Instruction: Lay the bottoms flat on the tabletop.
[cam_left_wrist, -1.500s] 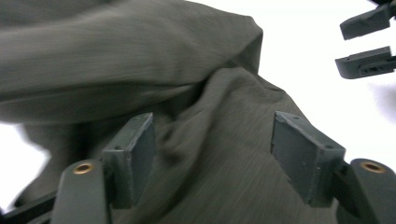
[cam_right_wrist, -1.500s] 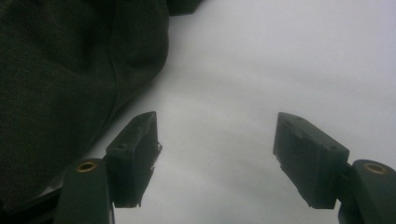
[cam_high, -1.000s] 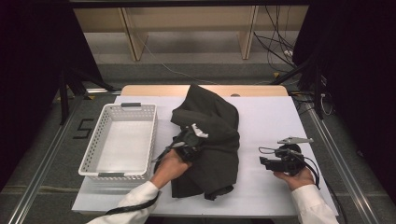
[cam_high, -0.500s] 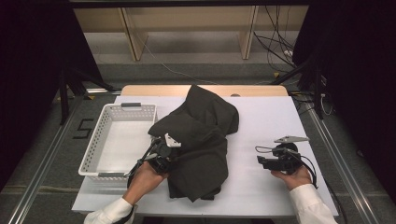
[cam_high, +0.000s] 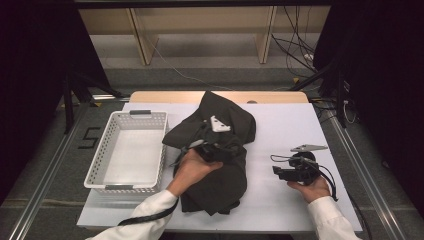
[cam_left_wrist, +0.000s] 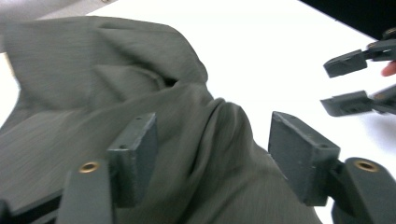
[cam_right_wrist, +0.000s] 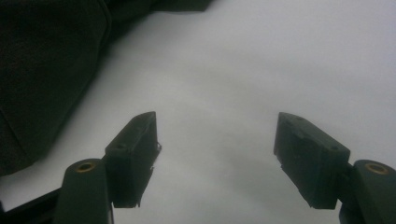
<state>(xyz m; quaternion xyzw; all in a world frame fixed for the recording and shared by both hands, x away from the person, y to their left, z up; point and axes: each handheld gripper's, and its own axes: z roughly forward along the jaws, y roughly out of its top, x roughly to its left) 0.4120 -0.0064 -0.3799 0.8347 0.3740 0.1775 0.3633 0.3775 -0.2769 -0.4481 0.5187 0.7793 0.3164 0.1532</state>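
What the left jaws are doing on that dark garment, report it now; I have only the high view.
Observer: The left gripper has just been opening its jaws. A raised fold of the dark garment stands between them, unclamped.
Operator: Now give me the right one.
Observer: The right gripper stands open, with bare white table between its jaws.
Operator: Tell me how near the cloth is to it.
Observer: In the right gripper view the garment lies off to the upper left, clear of both jaws.
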